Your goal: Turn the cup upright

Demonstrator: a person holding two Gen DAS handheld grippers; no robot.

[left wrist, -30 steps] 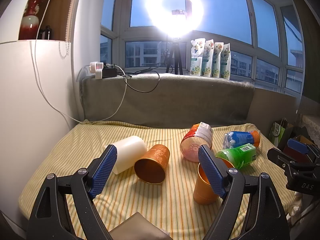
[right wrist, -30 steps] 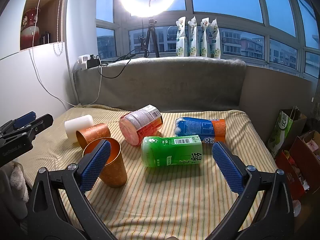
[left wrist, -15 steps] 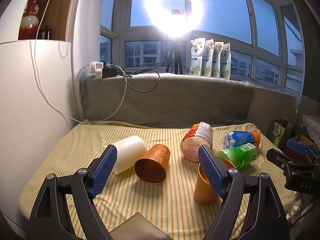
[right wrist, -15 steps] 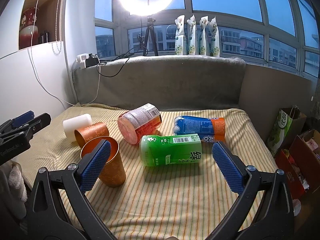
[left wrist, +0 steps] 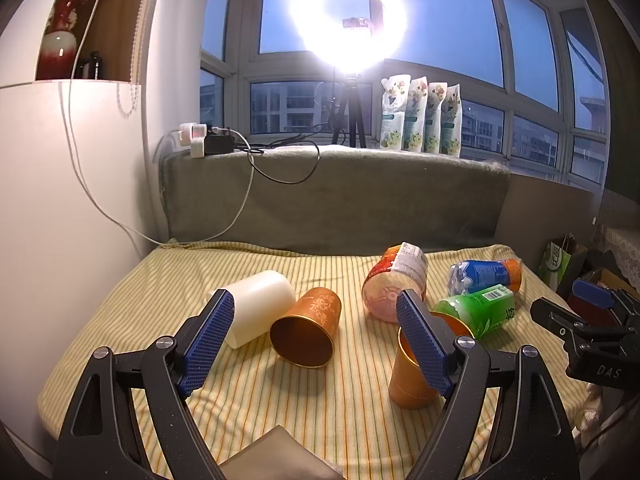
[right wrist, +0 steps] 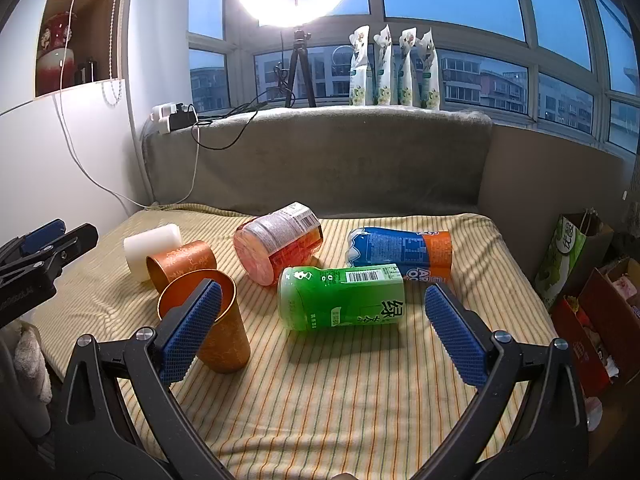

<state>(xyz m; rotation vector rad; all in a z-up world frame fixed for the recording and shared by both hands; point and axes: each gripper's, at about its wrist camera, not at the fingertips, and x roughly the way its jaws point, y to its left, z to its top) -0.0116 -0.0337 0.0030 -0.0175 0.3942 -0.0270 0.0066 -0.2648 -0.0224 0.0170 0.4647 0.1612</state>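
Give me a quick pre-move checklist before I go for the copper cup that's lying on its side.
1. Left gripper open, holding nothing: ok.
2. Right gripper open, holding nothing: ok.
3. Lying copper cup on its side, mouth toward the left camera: ok as target.
4. Clearance around it: not ok, the white cup lies against it.
5. Upright copper cup already standing; leave it: ok.
6. Green bottle and other bottles lie apart from the target: ok.

Home room: vase shelf (left wrist: 64, 36), window pouches (left wrist: 420, 116)
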